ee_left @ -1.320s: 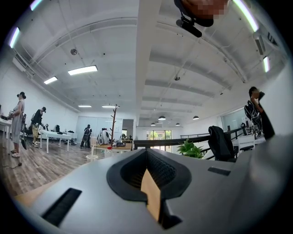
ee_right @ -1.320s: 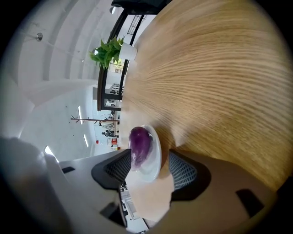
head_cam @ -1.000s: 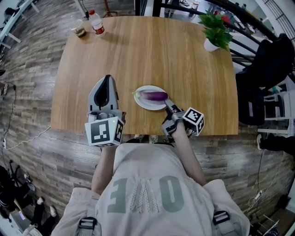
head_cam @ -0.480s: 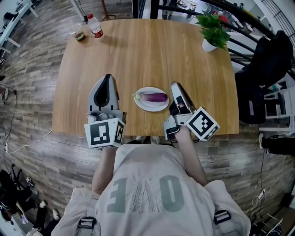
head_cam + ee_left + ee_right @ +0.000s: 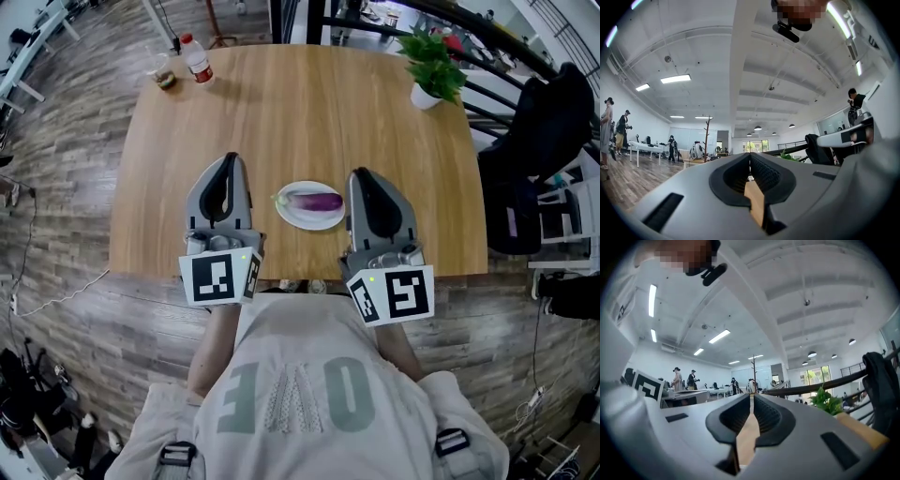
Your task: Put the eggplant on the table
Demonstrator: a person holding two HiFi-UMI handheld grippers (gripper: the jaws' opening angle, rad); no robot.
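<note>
A purple eggplant (image 5: 316,200) lies on a white plate (image 5: 298,217) near the front edge of the wooden table (image 5: 300,103). My left gripper (image 5: 228,160) is held above the table just left of the plate, jaws together and nothing in them. My right gripper (image 5: 364,174) hovers just right of the plate, clear of the eggplant; its jaws are closing and meet at the tips with nothing between them. The left gripper view looks level across the room past the left gripper (image 5: 750,157). The right gripper view does the same past the right gripper (image 5: 752,397).
A potted plant (image 5: 433,67) stands at the table's far right corner. A bottle (image 5: 197,58) and a small cup (image 5: 163,75) stand at the far left corner. A dark chair with a jacket (image 5: 544,122) is right of the table.
The right gripper rose from low beside the plate at the table's front edge, rolled upright and closed its jaws. The left gripper stayed about where it was.
</note>
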